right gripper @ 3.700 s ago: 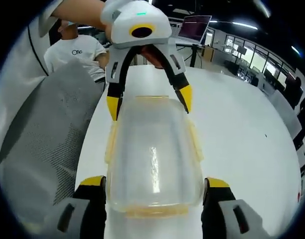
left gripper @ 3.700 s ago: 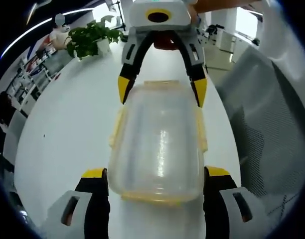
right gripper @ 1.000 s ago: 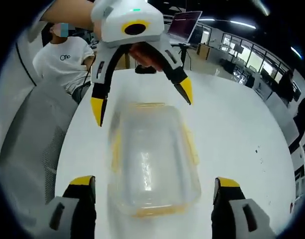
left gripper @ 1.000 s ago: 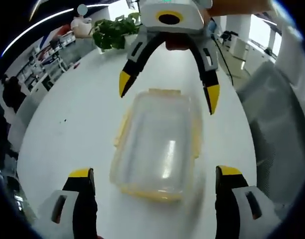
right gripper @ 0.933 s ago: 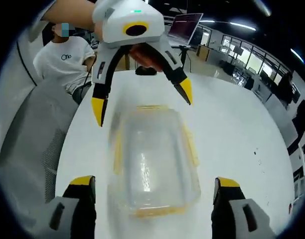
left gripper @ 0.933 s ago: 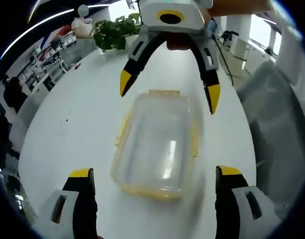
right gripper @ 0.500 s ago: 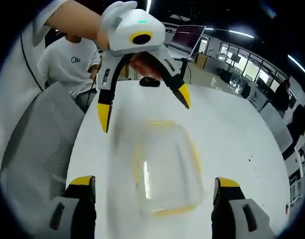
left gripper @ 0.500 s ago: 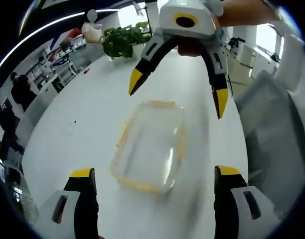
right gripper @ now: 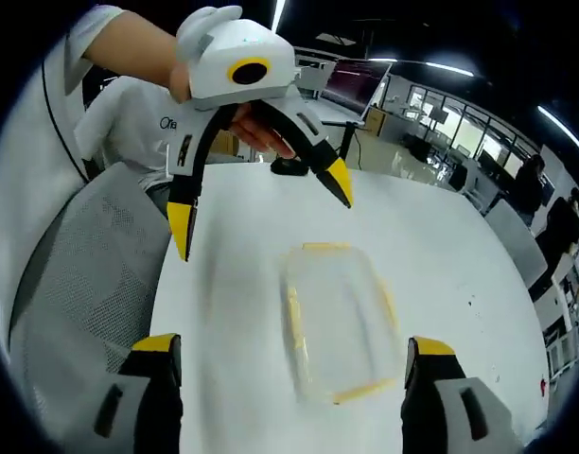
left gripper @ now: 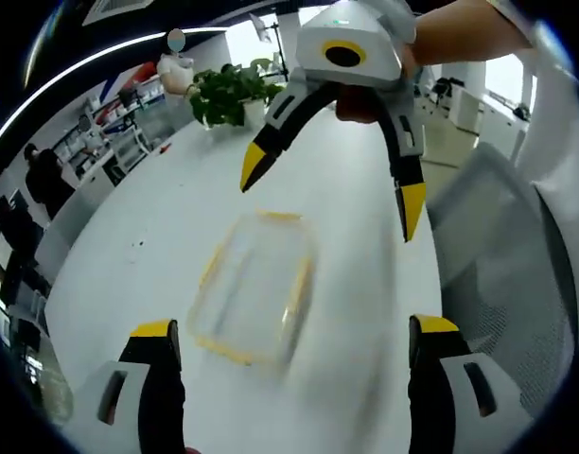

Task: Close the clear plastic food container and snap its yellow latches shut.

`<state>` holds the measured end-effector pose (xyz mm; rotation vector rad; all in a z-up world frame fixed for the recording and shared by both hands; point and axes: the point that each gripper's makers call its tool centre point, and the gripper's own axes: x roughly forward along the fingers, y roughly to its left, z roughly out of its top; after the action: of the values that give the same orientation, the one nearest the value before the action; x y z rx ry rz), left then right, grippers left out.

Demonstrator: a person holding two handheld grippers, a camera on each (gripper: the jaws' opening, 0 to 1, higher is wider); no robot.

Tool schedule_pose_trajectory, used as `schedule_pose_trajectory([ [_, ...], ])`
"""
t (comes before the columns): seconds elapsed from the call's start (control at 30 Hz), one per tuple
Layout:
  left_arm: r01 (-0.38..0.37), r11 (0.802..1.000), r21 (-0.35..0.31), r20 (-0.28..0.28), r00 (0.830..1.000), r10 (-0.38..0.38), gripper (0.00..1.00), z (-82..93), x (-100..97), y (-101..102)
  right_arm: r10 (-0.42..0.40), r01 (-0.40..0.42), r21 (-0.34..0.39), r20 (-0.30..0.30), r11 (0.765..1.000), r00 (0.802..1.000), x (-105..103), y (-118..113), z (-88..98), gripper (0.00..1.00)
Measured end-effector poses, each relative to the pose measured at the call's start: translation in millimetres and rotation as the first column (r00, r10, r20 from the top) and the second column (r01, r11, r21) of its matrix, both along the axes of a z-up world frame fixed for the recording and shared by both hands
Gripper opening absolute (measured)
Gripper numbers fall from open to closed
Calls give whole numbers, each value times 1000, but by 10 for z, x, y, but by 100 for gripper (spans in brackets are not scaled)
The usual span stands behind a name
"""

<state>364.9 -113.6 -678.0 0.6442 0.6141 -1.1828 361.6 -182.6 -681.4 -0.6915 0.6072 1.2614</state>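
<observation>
Left gripper (left gripper: 288, 331): jaws spread wide, holding nothing. Right gripper (right gripper: 286, 345): same, jaws released and empty. Each shows up in the other's view, raised above the worktop (left gripper: 166, 203) and facing its counterpart: right gripper at top of the left gripper view, left gripper at top of the right gripper view.

Container (left gripper: 254, 287) sits flat on the white worktop between the two grippers, touching neither. Lid looks seated, yellow latches (right gripper: 293, 326) run along the edges; both views are motion-blurred, so I can't tell which latches are snapped.

Key relation: the container's long axis runs roughly along the line between the grippers, one short end toward each. It's off-centre in both views, toward the left jaw in the left gripper view and toward the right jaw in the right gripper view. Neither gripper looks clearly nearer.

Judgement: any further latch press needs a descent plus a sideways correction first.

Grey mesh chair (right gripper: 77, 255) beside the worktop, potted plant (left gripper: 228, 90) at its far end.
</observation>
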Motion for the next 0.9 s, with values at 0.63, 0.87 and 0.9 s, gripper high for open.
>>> schedule_pose_trajectory([
  [0.63,-29,998,-51,15,999,30,99,58,-397,62,-52,51,73,8,996,999,-434,76,116,99],
  [0.87,-61,994,-90,15,998,62,99,112,-514,84,-73,72,106,5,992,997,-593,95,119,99],
  [0.9,-66,993,-98,13,998,68,99,120,-529,91,-73,73,107,1,992,997,-624,85,106,99],
])
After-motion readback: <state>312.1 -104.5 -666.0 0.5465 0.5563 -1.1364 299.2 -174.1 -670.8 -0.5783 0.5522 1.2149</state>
